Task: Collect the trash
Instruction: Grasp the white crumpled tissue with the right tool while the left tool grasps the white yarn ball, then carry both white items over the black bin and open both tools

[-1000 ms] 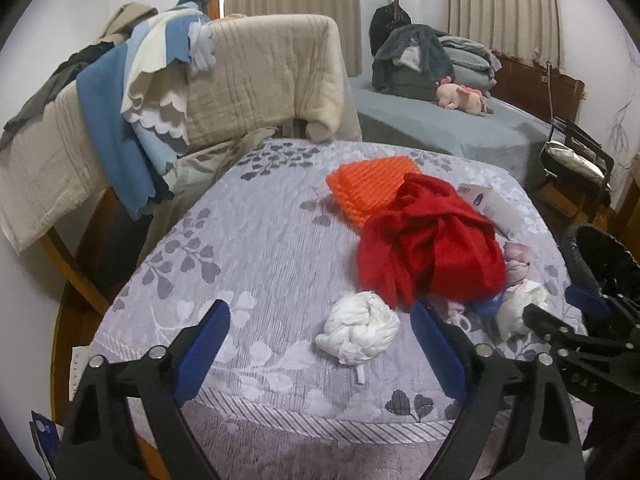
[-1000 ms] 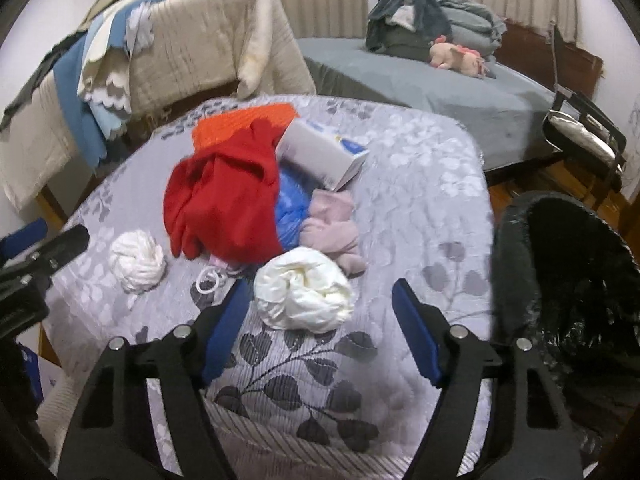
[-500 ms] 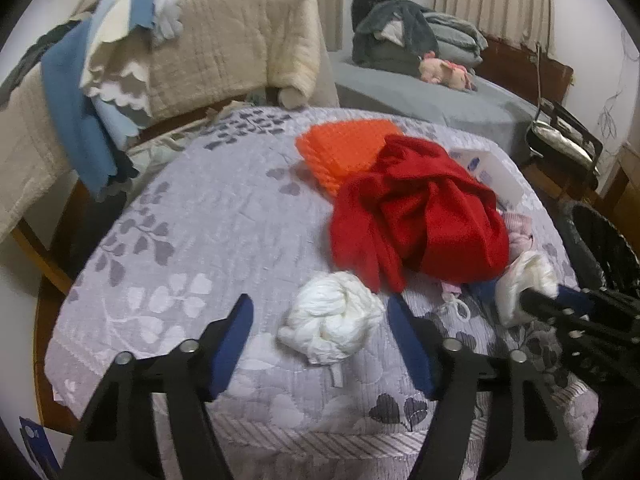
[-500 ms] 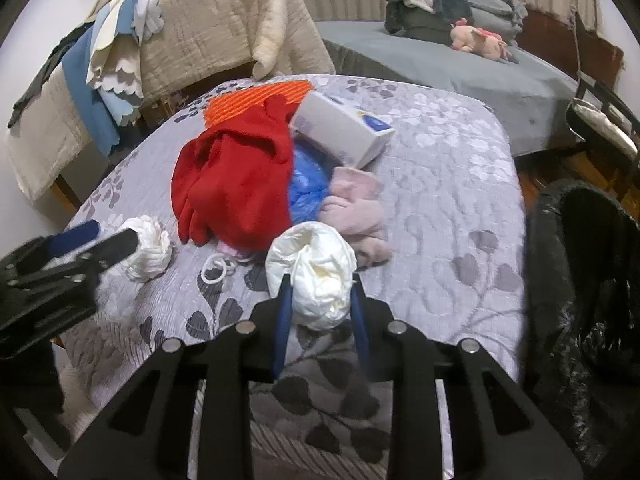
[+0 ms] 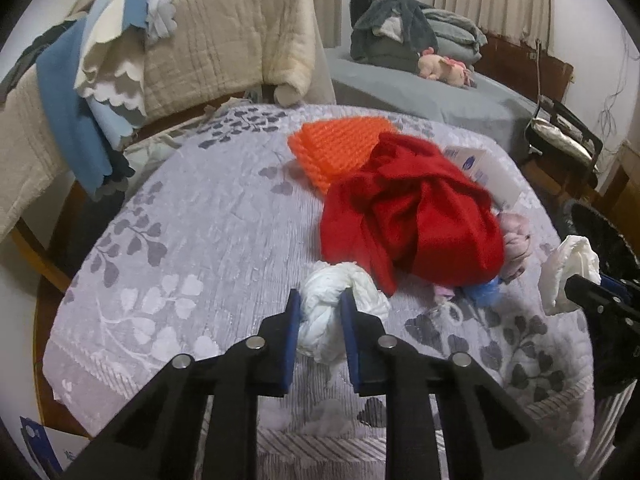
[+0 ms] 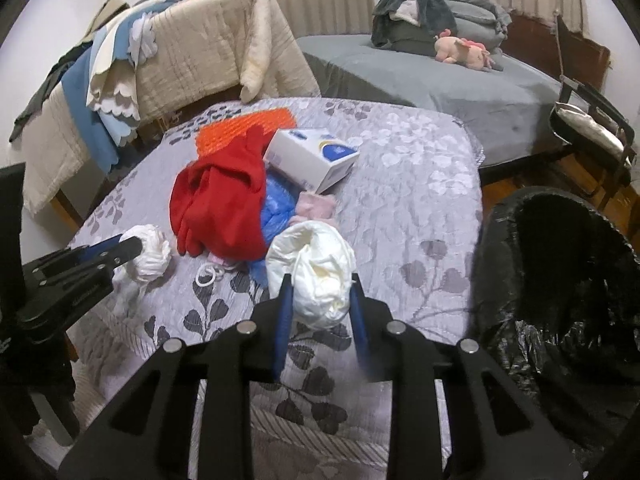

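Note:
A twisted white tissue wad (image 5: 360, 292) lies near the front of the grey leaf-patterned table (image 5: 208, 232). My left gripper (image 5: 320, 298) has it between its blue pads; the jaws are closing and the pads press its sides. The right gripper (image 6: 320, 280) is shut on a crumpled white plastic bundle (image 6: 312, 256), held just above the cloth. The left wrist view shows that bundle (image 5: 568, 264) at the right edge. In the right wrist view the wad (image 6: 152, 256) sits in the left gripper (image 6: 132, 246). A black-lined bin (image 6: 560, 280) stands open to the right of the table.
A red cloth (image 5: 412, 216), an orange knit piece (image 5: 340, 144), a white box (image 6: 312, 156), blue plastic (image 6: 276, 208) and a pink cloth (image 6: 316, 204) lie mid-table. Blanket-draped chairs (image 5: 200, 52) stand behind it, and a bed (image 6: 420, 72) farther back.
Both grippers went from wide open to closed around their white items. The right one closed first and has lifted its bundle slightly; the left moved in over the wad.

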`<control>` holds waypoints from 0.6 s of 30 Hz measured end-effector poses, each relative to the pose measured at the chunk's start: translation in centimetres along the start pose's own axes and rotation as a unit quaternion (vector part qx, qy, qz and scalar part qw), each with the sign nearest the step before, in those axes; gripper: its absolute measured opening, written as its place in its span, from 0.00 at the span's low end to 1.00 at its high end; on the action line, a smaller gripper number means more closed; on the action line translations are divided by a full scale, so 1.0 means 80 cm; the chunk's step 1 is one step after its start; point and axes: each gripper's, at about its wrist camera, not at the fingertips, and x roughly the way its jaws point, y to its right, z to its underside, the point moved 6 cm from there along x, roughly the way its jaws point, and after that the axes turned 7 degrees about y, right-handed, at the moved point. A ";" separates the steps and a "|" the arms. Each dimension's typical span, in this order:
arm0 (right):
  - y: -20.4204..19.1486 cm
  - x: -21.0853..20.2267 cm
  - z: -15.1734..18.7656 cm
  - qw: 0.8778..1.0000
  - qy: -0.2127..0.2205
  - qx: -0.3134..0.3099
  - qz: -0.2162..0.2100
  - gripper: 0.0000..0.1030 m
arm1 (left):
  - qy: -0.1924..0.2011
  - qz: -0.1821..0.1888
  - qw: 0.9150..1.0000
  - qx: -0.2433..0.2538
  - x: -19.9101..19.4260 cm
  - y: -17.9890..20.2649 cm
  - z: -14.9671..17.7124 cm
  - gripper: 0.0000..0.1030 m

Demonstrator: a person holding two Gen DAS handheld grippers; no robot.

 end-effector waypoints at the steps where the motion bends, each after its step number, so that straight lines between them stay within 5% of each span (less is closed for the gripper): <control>1: 0.004 -0.005 -0.002 1.000 0.003 0.004 0.002 0.25 | 0.003 0.001 1.000 0.000 -0.005 0.001 -0.003 0.20; 9: 0.047 -0.044 -0.017 0.998 0.033 0.032 0.039 0.25 | 0.049 0.031 0.998 0.020 -0.050 0.044 -0.042 0.20; 18: 0.125 -0.095 -0.018 0.991 0.061 0.066 0.097 0.25 | 0.070 0.117 0.988 0.070 -0.070 0.153 -0.070 0.20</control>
